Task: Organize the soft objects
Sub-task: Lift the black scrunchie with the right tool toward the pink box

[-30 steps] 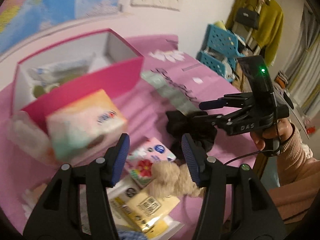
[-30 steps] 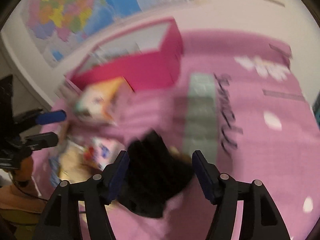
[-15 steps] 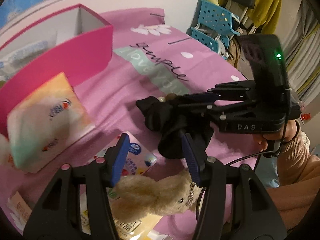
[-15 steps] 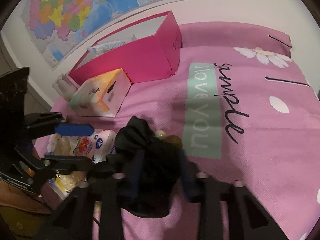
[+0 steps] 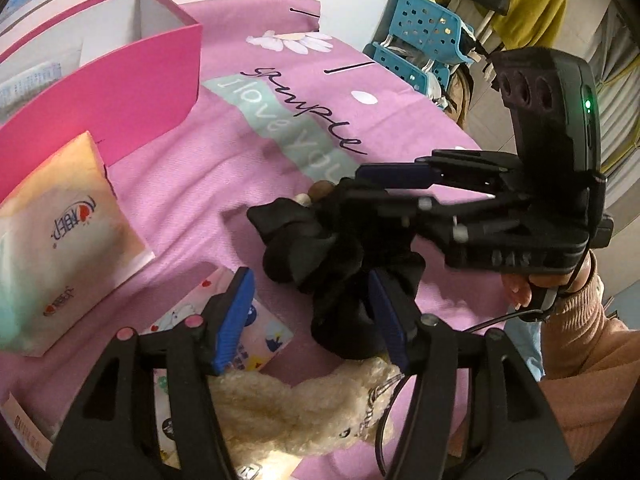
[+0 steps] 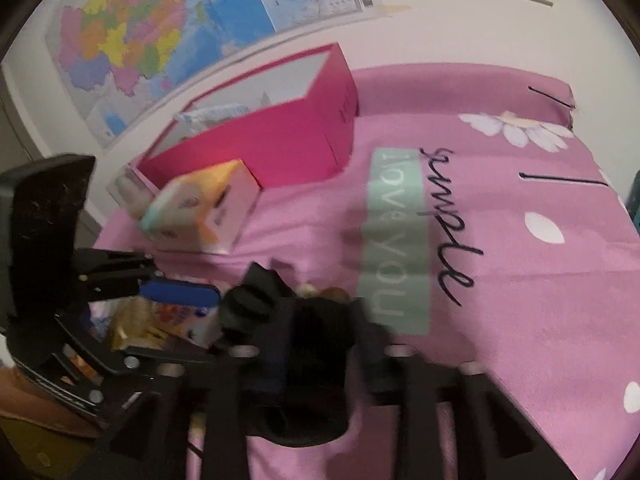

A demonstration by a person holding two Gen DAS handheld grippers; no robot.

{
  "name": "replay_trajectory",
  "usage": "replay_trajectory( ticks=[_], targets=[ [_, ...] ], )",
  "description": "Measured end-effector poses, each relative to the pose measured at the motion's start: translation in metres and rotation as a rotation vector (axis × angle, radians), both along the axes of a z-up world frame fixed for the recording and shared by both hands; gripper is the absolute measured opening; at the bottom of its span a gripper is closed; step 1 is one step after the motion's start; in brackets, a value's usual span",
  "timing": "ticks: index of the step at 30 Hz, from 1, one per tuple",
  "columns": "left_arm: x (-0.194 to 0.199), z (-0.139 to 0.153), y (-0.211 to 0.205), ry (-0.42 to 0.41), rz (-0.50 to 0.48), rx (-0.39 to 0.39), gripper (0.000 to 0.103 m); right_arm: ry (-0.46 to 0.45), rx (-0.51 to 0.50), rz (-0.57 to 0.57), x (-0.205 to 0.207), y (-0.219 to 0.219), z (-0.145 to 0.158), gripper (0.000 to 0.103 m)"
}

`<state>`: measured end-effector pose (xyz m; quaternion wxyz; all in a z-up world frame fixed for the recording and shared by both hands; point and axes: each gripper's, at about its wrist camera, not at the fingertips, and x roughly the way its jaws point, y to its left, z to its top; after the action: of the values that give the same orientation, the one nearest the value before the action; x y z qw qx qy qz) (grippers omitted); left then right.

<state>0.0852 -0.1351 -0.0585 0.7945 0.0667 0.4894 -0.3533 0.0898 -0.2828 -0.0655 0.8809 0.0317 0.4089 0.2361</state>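
Note:
A black fabric scrunchie (image 5: pixel 320 256) lies bunched on the pink cloth (image 5: pixel 224 152); it also shows in the right wrist view (image 6: pixel 312 328). My right gripper (image 6: pixel 320 344) is shut on the scrunchie and shows from the side in the left wrist view (image 5: pixel 360 196). My left gripper (image 5: pixel 312 320) is open and empty, just above a cream plush toy (image 5: pixel 296 412) and a floral tissue pack (image 5: pixel 248 344). The left gripper's blue pad shows in the right wrist view (image 6: pixel 180 292). A pink open box (image 5: pixel 100 88) stands at the back left.
A boxed tissue pack (image 5: pixel 60 240) lies in front of the pink box (image 6: pixel 272 140). Yellow packets (image 6: pixel 136 332) sit near the plush toy. Blue plastic baskets (image 5: pixel 424 36) stand beyond the far edge of the cloth. A map (image 6: pixel 168 20) hangs on the wall.
My right gripper has closed on the black scrunchie, which it only straddled a second ago. My left gripper has moved forward over the plush toy and stays open.

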Motion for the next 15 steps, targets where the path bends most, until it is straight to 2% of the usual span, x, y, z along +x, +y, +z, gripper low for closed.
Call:
replay_trajectory(
  ticks=[4, 7, 8, 15],
  targets=[
    [0.001, -0.002, -0.008, -0.001, -0.013, 0.022, 0.061, 0.031, -0.037, 0.019, 0.003, 0.008, -0.012, 0.049],
    [0.002, -0.006, -0.010, 0.003, -0.018, 0.041, 0.061, 0.027, -0.023, 0.031, 0.004, 0.008, -0.013, 0.022],
    [0.002, -0.006, -0.010, 0.005, -0.018, 0.041, 0.061, 0.021, -0.007, 0.033, 0.003, 0.007, -0.011, 0.019],
    [0.010, 0.002, 0.001, 0.032, 0.021, -0.021, 0.061, -0.069, 0.078, 0.057, -0.001, 0.005, 0.026, 0.013]
  ],
)
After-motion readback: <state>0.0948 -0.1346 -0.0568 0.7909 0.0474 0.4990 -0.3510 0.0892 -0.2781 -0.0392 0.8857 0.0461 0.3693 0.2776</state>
